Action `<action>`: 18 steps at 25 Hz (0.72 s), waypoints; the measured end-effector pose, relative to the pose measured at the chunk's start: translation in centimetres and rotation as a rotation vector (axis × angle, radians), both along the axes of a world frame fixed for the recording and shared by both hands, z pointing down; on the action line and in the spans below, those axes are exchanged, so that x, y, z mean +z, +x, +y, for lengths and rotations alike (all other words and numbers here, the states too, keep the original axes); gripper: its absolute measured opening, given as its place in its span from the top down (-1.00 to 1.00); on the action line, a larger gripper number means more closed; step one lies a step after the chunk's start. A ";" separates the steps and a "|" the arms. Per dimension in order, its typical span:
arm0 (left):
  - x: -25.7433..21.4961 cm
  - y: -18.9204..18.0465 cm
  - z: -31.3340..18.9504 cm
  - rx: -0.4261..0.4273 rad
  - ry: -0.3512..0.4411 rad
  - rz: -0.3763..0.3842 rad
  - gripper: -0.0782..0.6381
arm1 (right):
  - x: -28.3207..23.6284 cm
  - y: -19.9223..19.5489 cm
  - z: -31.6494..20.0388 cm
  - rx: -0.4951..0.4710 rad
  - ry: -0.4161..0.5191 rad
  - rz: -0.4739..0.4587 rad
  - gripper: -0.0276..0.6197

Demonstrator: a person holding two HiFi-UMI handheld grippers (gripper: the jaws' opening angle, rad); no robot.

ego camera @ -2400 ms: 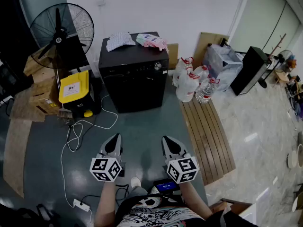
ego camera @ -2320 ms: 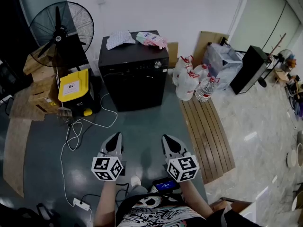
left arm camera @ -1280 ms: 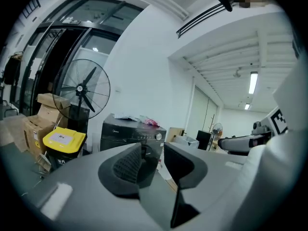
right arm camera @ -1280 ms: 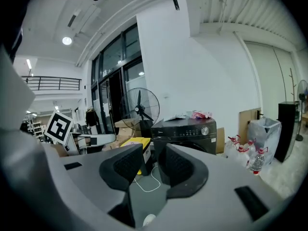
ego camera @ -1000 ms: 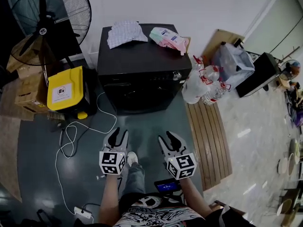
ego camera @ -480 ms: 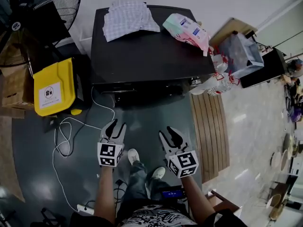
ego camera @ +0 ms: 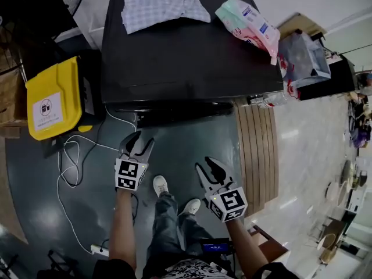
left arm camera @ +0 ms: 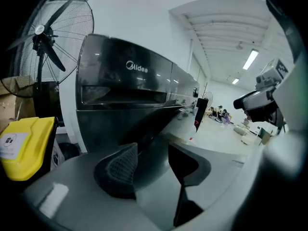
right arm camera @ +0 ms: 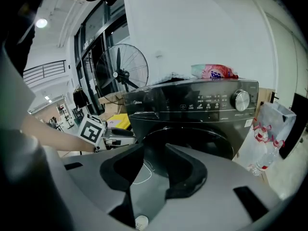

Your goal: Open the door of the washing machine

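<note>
The left gripper (ego camera: 138, 138) jaws are opening and the right gripper (ego camera: 210, 166) jaws are closing, both empty. Either could slip off the glossy door (right arm camera: 216, 143) on the near face of the washing machine (ego camera: 186, 57).

washing machine (ego camera: 186, 57) nearer, larger; left gripper (ego camera: 143, 139) jaws opening

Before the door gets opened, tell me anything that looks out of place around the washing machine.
A crumpled checked cloth and a pink packet lie loose on top of the washing machine, the packet at its right edge, where it might slide off. A white cable trails in loops on the floor.
</note>
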State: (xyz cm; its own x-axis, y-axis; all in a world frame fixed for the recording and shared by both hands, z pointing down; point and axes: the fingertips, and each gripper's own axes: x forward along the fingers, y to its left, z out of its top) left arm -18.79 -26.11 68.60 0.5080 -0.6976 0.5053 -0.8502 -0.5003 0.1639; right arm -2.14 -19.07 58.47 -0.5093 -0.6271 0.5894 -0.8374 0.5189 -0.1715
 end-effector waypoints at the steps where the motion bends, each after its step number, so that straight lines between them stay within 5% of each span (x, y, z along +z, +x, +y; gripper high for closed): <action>1: 0.8 0.0 -0.7 0.009 0.000 -0.003 0.21 | 0.5 0.1 -0.1 0.001 -0.005 0.002 0.48; 11: 6.5 2.5 -3.8 0.134 -0.043 -0.052 0.05 | 3.5 1.4 0.2 0.030 -0.054 0.021 0.48; 18: 8.0 3.2 -4.7 0.236 -0.114 -0.067 0.19 | 4.5 2.2 1.5 0.039 -0.086 0.017 0.50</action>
